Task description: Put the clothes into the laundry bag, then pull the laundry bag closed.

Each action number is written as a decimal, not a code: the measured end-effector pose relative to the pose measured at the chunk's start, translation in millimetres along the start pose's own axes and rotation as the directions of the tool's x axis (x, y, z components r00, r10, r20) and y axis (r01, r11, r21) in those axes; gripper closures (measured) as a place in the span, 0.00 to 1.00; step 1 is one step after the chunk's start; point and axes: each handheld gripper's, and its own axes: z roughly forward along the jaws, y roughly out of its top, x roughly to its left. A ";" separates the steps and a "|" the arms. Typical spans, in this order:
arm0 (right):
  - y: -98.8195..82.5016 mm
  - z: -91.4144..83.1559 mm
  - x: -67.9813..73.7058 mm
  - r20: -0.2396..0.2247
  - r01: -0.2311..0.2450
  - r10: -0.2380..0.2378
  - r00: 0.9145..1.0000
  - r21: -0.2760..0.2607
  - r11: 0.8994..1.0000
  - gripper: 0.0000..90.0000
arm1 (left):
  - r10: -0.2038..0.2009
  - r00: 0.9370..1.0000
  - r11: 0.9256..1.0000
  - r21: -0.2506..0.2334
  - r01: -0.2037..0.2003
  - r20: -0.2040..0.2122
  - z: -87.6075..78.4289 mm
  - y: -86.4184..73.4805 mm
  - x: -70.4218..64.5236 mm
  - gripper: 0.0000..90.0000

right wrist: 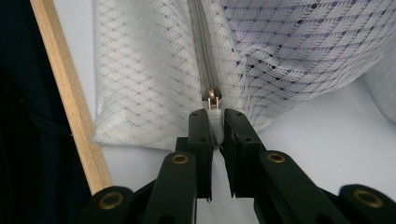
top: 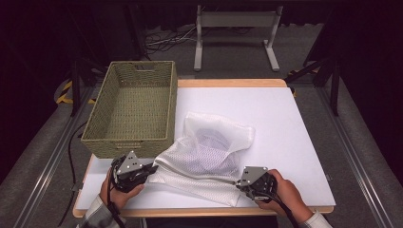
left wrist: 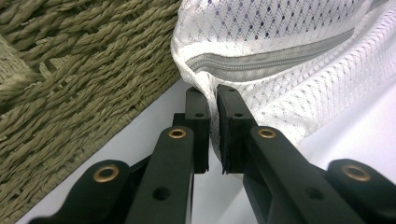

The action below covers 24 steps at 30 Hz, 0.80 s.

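A white mesh laundry bag (top: 209,152) lies crumpled on the white table top (top: 290,118), with something pale violet showing through the mesh. Its grey zipper (left wrist: 261,65) runs along the near edge. My left gripper (top: 153,167) sits at the bag's left corner, and in the left gripper view its jaws (left wrist: 212,95) stand nearly together with the bag's corner fabric pinched between them. My right gripper (top: 237,183) is at the bag's near right corner. There it (right wrist: 217,114) is shut on the pull tab of the zipper slider (right wrist: 213,95).
A woven olive basket (top: 130,142) stands at the table's left, just beyond my left gripper. The wooden front edge of the table (right wrist: 70,93) runs close by my right gripper. White table surface stretches to the right of the bag. A metal stand (top: 235,28) stands on the floor behind the table.
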 end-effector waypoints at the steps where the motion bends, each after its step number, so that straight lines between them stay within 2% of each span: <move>1: 0.3 -0.4 0.2 -0.006 0.000 0.000 1.000 -0.005 1.000 0.91 | -0.003 1.000 1.000 -0.003 0.003 -0.001 -1.2 -0.9 0.5 0.90; 5: 1.9 -2.5 -1.0 -0.023 -0.007 0.006 1.000 -0.027 1.000 0.91 | 0.003 1.000 1.000 -0.016 -0.003 -0.006 -5.5 -2.4 1.3 0.89; 8: 3.6 -8.2 -3.2 -0.046 -0.012 0.009 0.999 -0.078 0.997 0.85 | 0.016 1.000 0.999 -0.034 -0.016 0.001 -9.3 -4.0 1.5 0.84; 9: 3.6 -8.2 -3.2 -0.046 -0.012 0.009 0.999 -0.078 0.997 0.85 | 0.018 1.000 0.999 -0.043 -0.018 -0.002 -11.0 -4.5 1.6 0.84; 12: 3.9 -17.2 -6.1 -0.047 -0.034 0.029 0.998 -0.121 0.992 0.85 | 0.025 1.000 0.997 -0.073 -0.026 -0.016 -19.8 -7.6 1.8 0.80; 13: 3.6 -21.2 -6.5 -0.036 -0.032 0.027 0.999 -0.144 0.989 0.82 | 0.015 1.000 0.996 -0.084 -0.017 -0.022 -23.5 -9.8 2.0 0.73; 15: 2.5 -26.6 -8.2 -0.006 -0.038 0.038 0.999 -0.172 0.984 0.77 | 0.012 0.999 0.994 -0.107 -0.016 -0.043 -29.9 -12.8 2.8 0.69; 16: 1.4 -29.6 -9.7 0.018 -0.037 0.041 0.999 -0.184 0.982 0.78 | 0.006 0.999 0.994 -0.112 -0.012 -0.050 -32.1 -13.6 3.5 0.65; 17: 0.4 -31.4 -11.1 0.023 -0.041 0.046 0.999 -0.195 0.980 0.78 | -0.005 0.998 0.992 -0.124 -0.003 -0.060 -34.5 -15.0 5.3 0.62; 19: -3.3 -36.5 -16.2 0.061 -0.055 0.070 0.996 -0.226 0.973 0.73 | -0.014 0.996 0.993 -0.117 0.003 -0.088 -36.8 -17.2 9.8 0.55; 22: -9.5 -40.7 -24.9 0.097 -0.078 0.107 0.990 -0.259 0.963 0.67 | -0.044 0.993 0.993 -0.114 0.031 -0.113 -36.4 -21.8 15.8 0.48; 23: -9.5 -40.7 -24.9 0.097 -0.078 0.107 0.990 -0.259 0.963 0.67 | -0.044 0.993 0.993 -0.114 0.031 -0.113 -36.4 -21.8 15.8 0.43; 24: -13.9 -42.5 -29.9 0.137 -0.080 0.120 0.983 -0.271 0.959 0.64 | -0.048 0.991 0.994 -0.104 0.035 -0.128 -35.9 -23.8 18.3 0.41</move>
